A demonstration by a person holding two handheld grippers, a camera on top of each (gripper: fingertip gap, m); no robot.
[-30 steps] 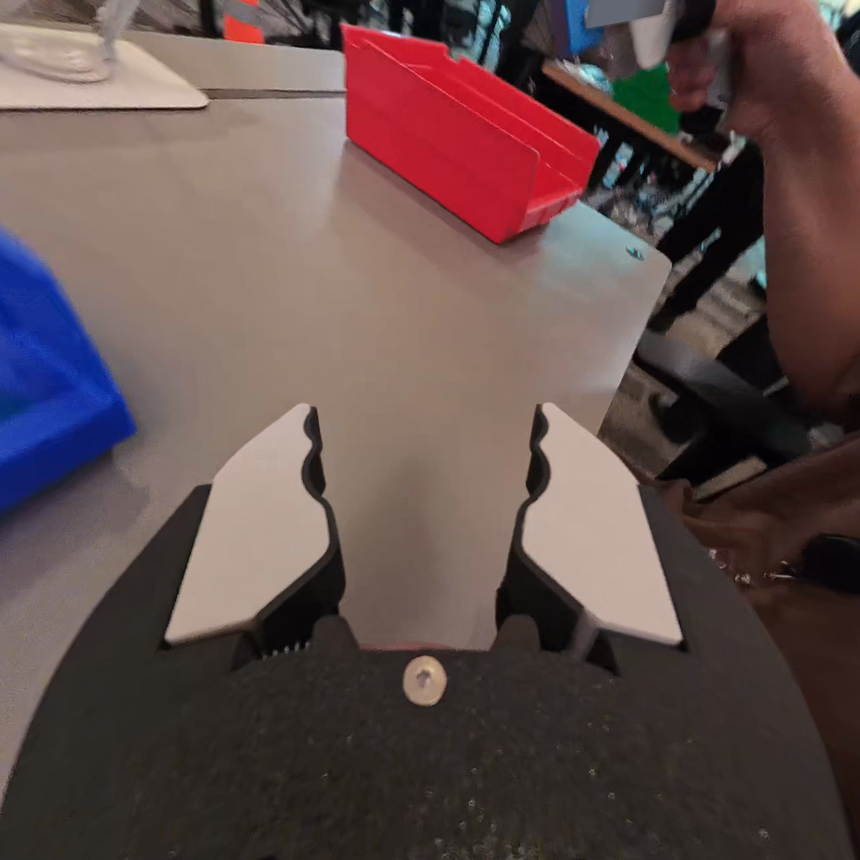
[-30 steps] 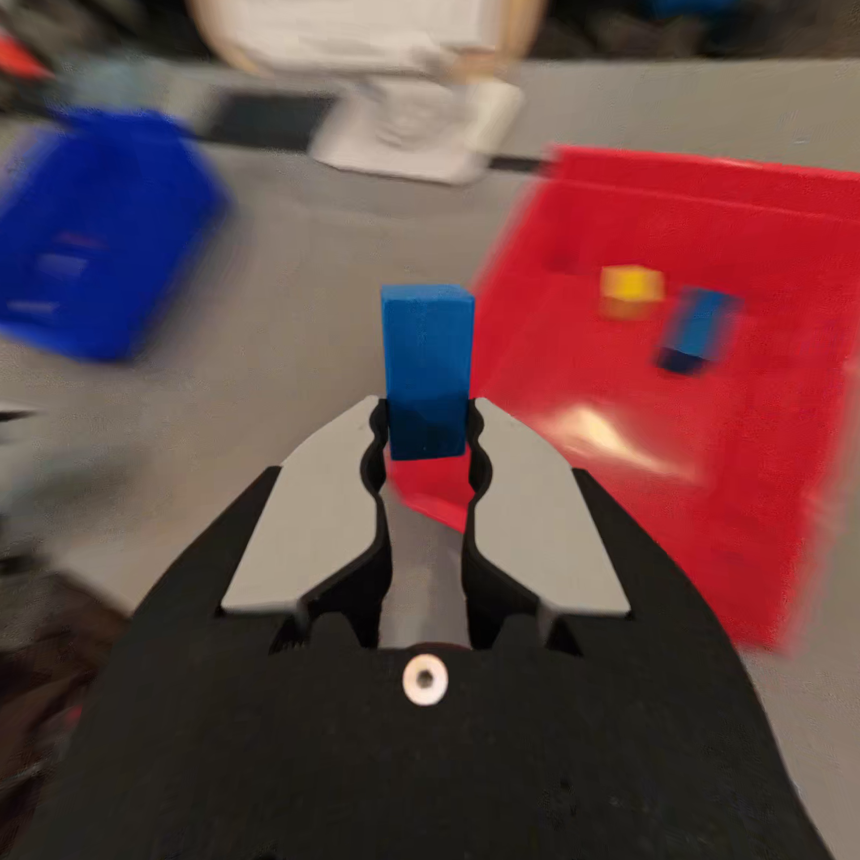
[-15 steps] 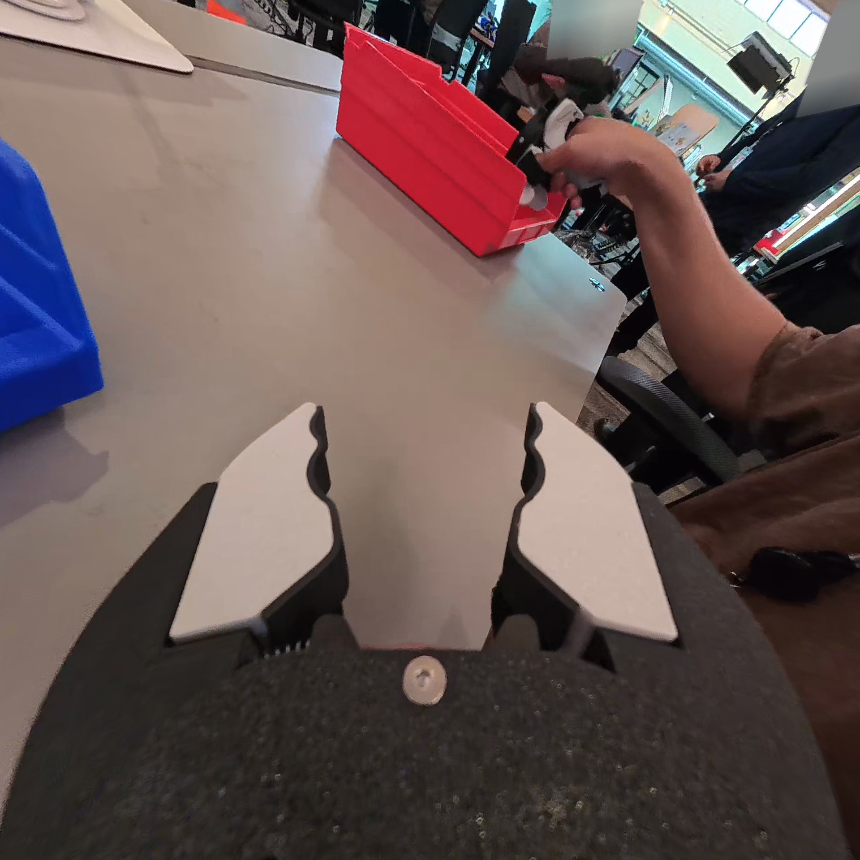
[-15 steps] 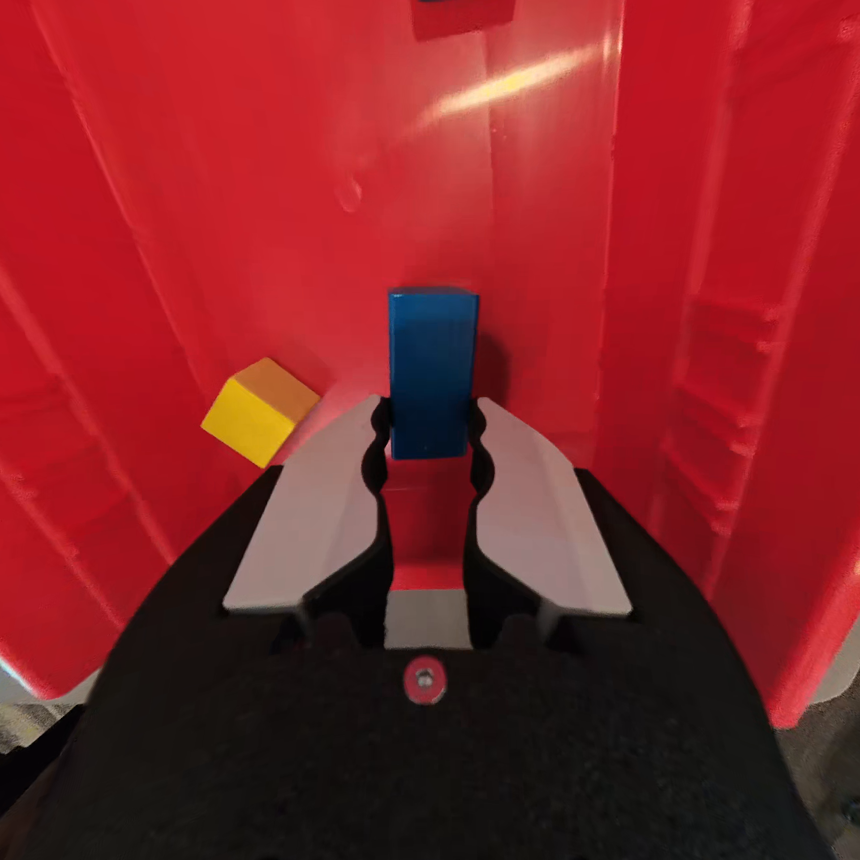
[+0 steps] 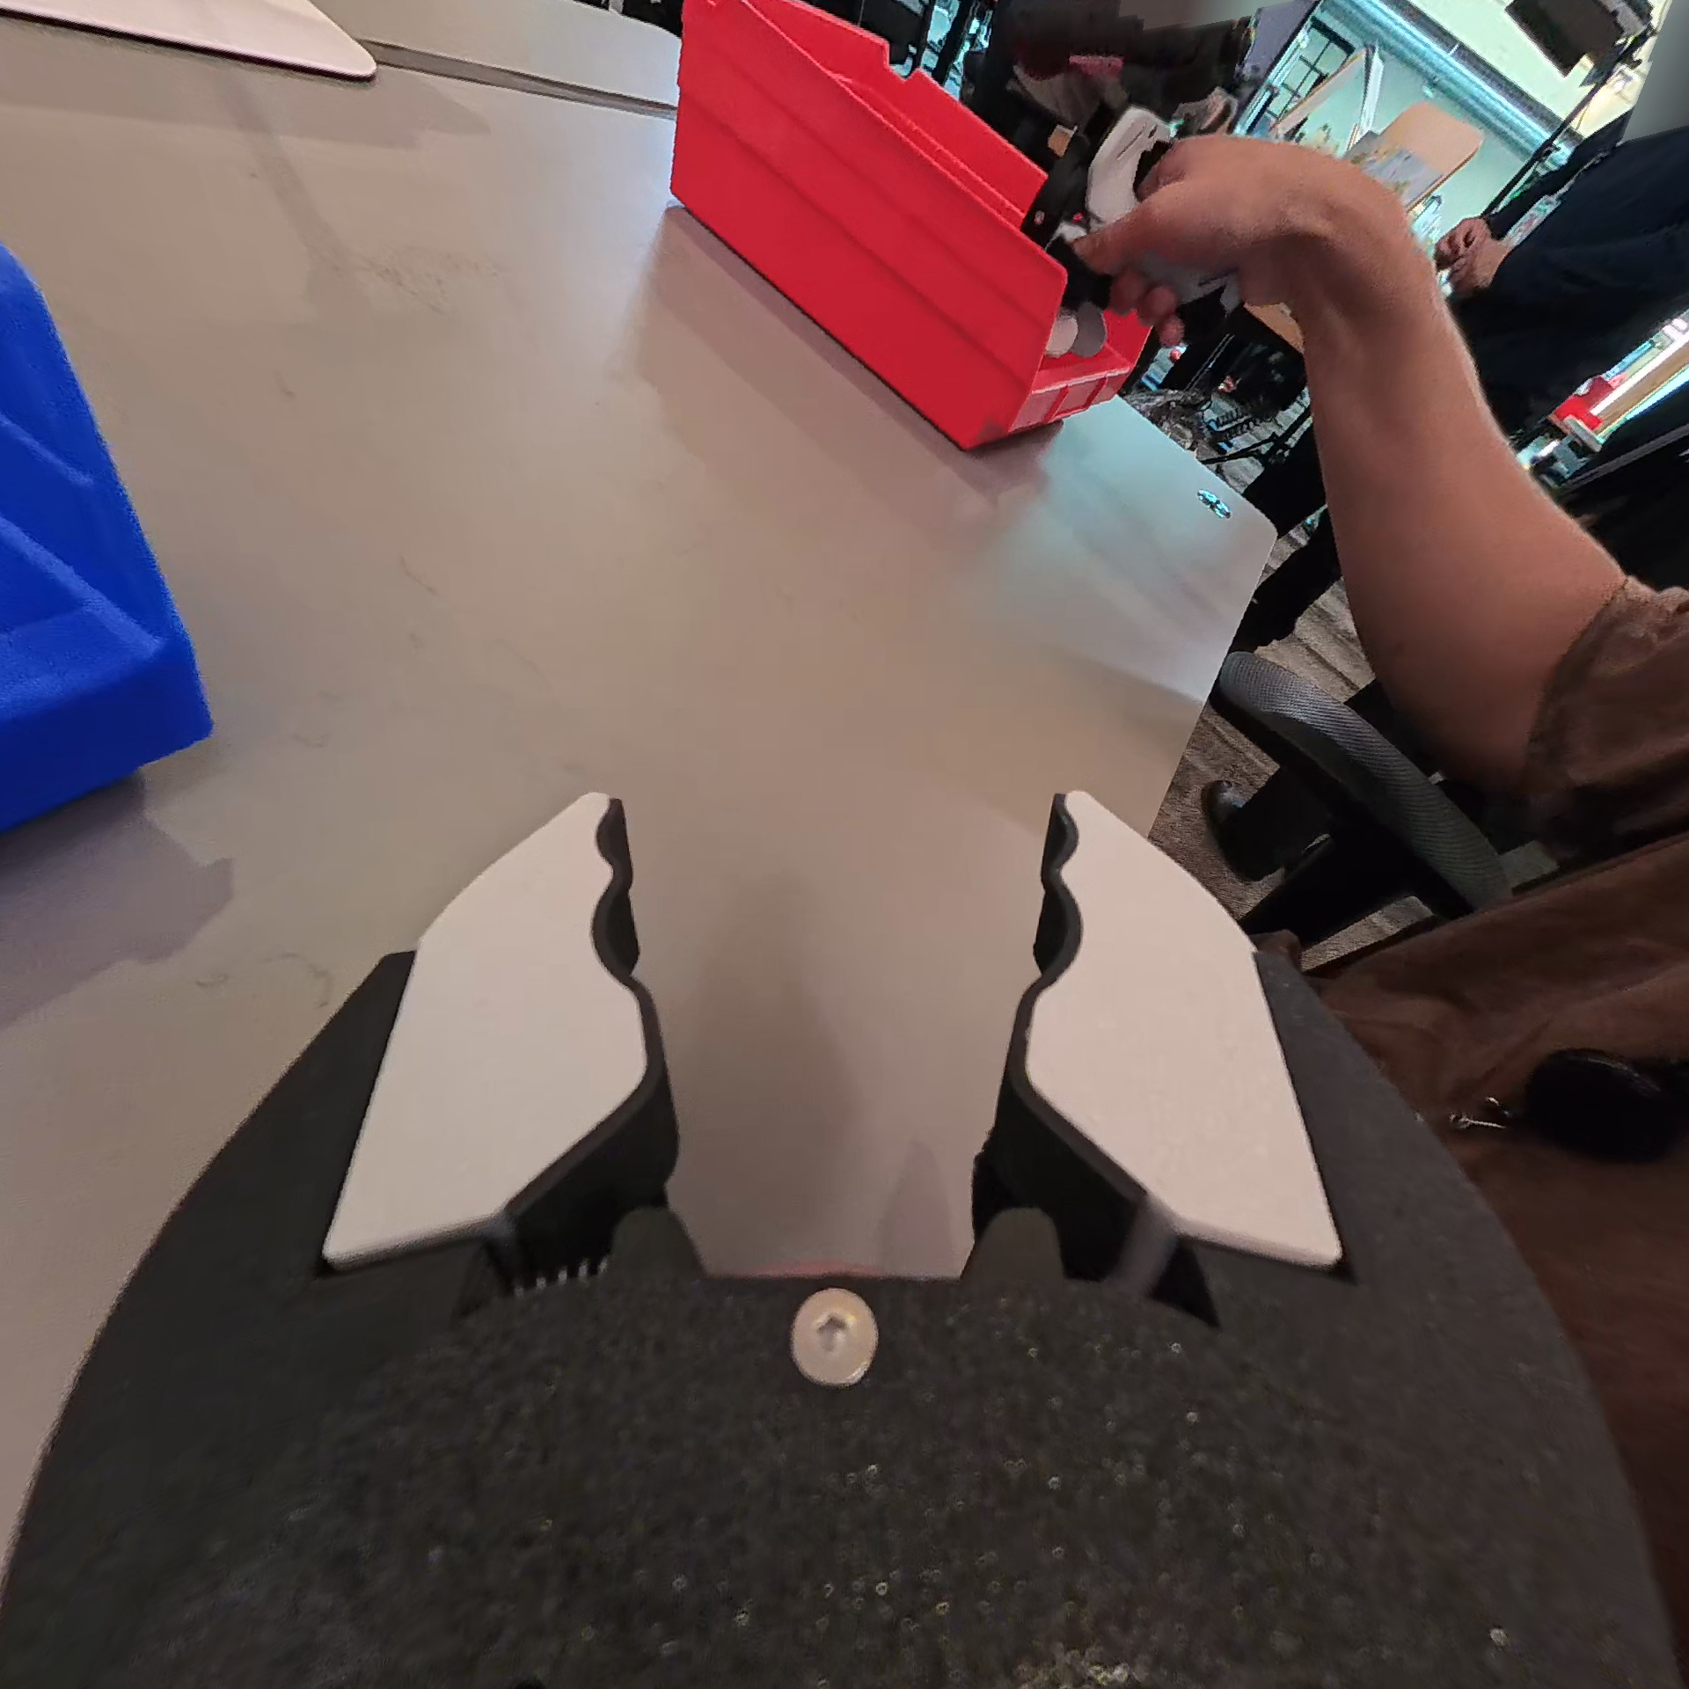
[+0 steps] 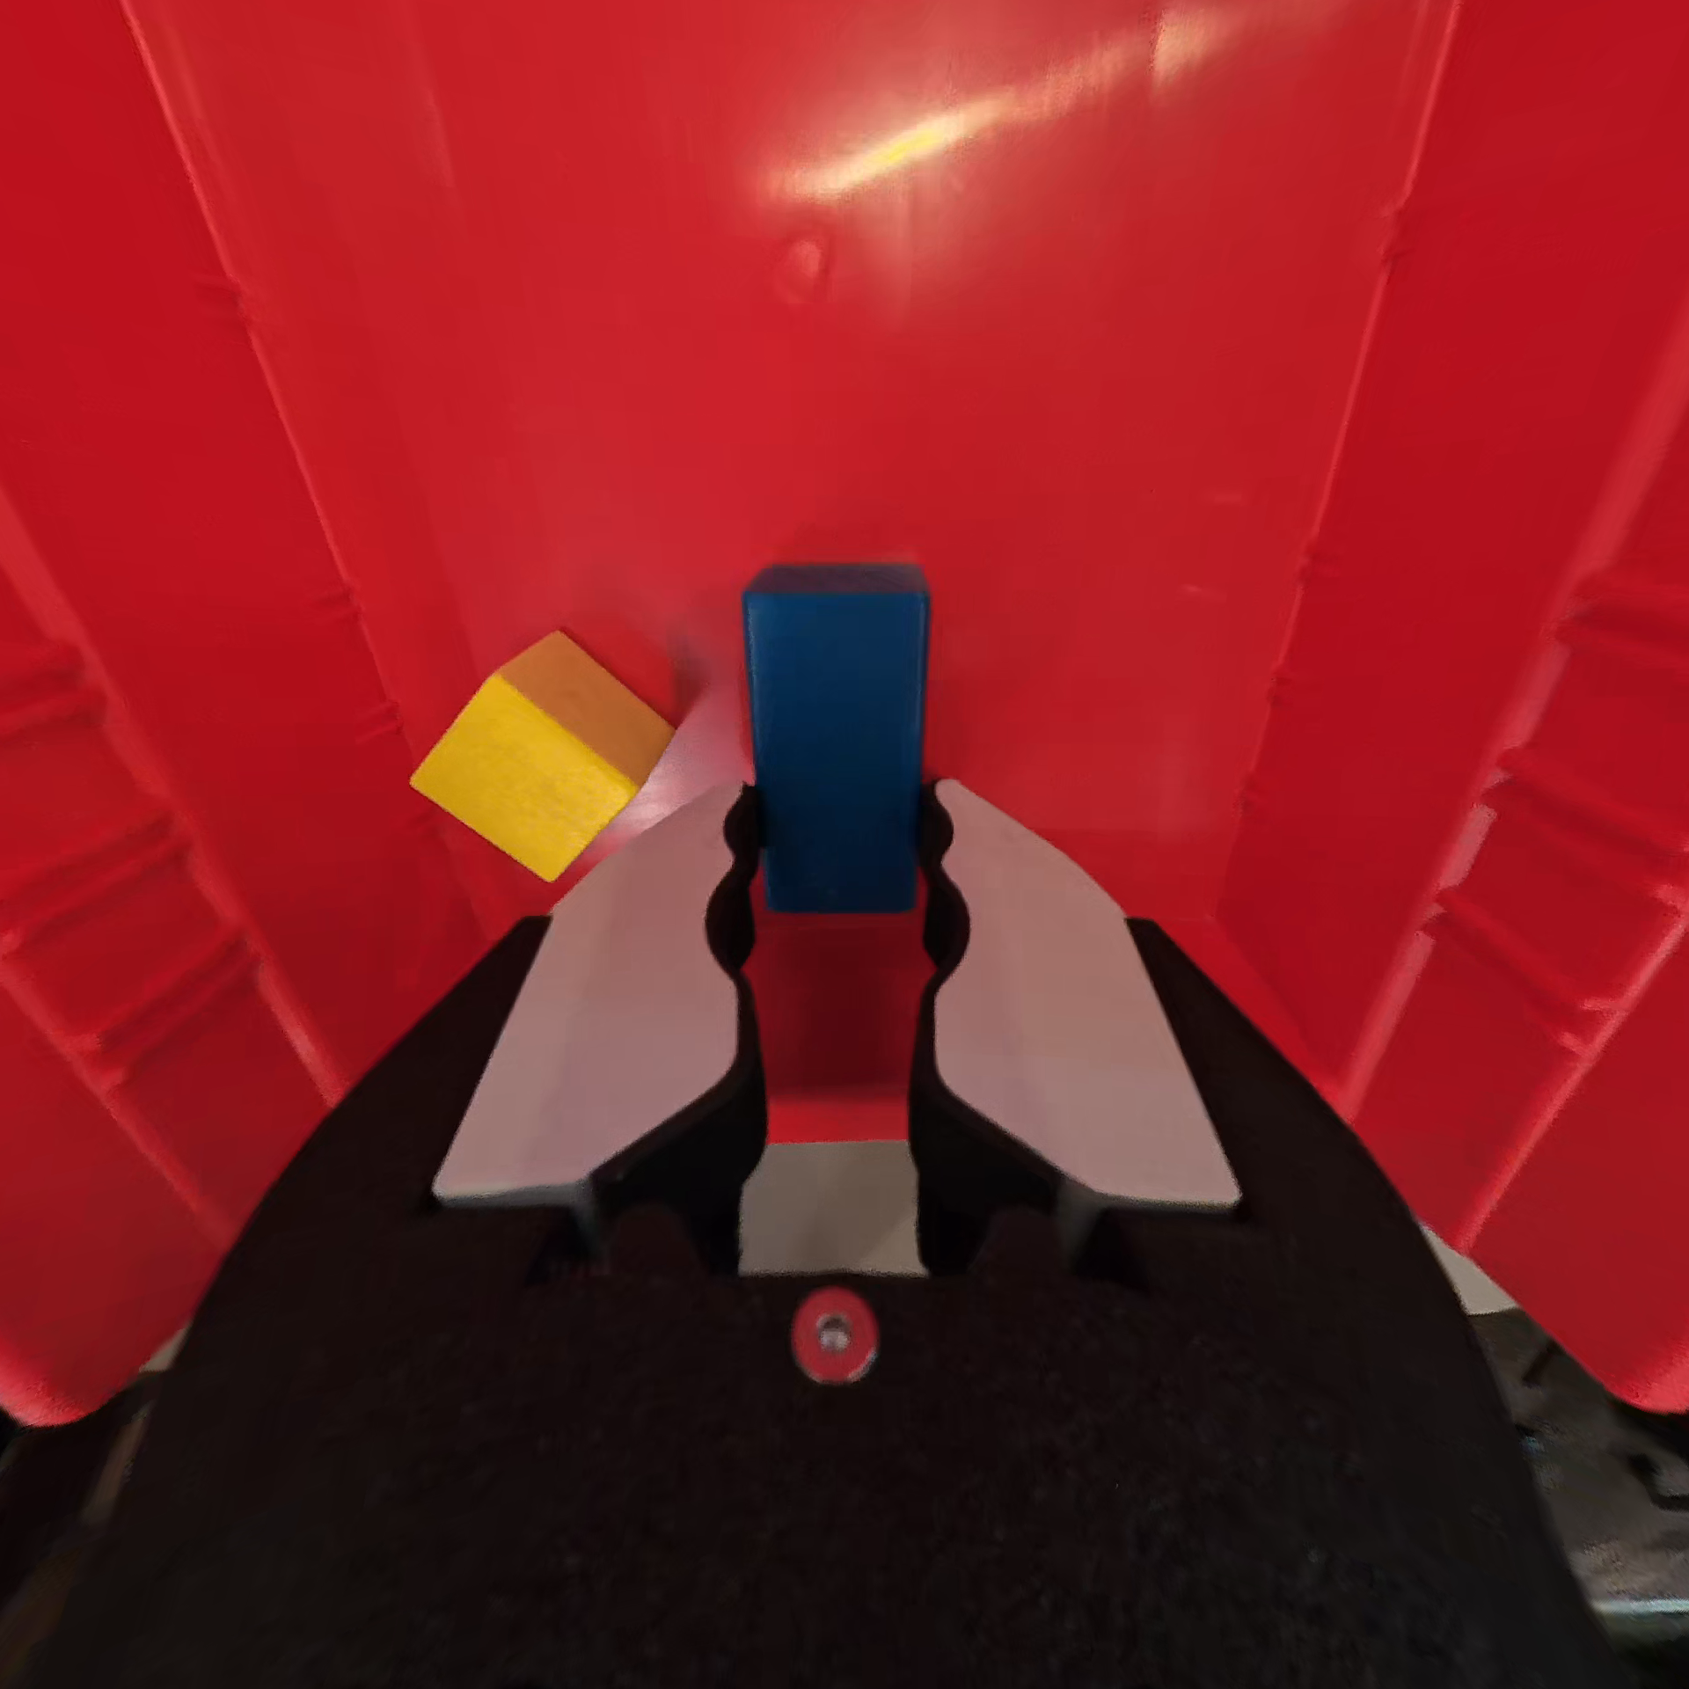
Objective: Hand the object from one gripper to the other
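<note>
My right gripper (image 6: 841, 804) is shut on a blue rectangular block (image 6: 836, 731) and holds it end-first deep inside the red bin (image 6: 914, 366). The block's far end is close to the bin floor; I cannot tell if it touches. A yellow cube (image 6: 544, 754) lies just left of the block. My left gripper (image 5: 836, 813) is open and empty, low over the grey table (image 5: 548, 457). In the left wrist view a hand (image 5: 1216, 201) holds the right gripper at the near end of the red bin (image 5: 850, 228); its fingers are hidden inside.
A blue bin (image 5: 64, 594) sits at the table's left. A white mat (image 5: 274, 37) lies at the far left. The table's right edge (image 5: 1216, 640) drops off to a chair (image 5: 1353, 777) and the floor. A person's forearm (image 5: 1417, 548) spans the right side.
My right gripper went from above the table down into the red bin with the blue block, then a little deeper, beside the yellow cube. My left gripper has stayed open and nearly still.
</note>
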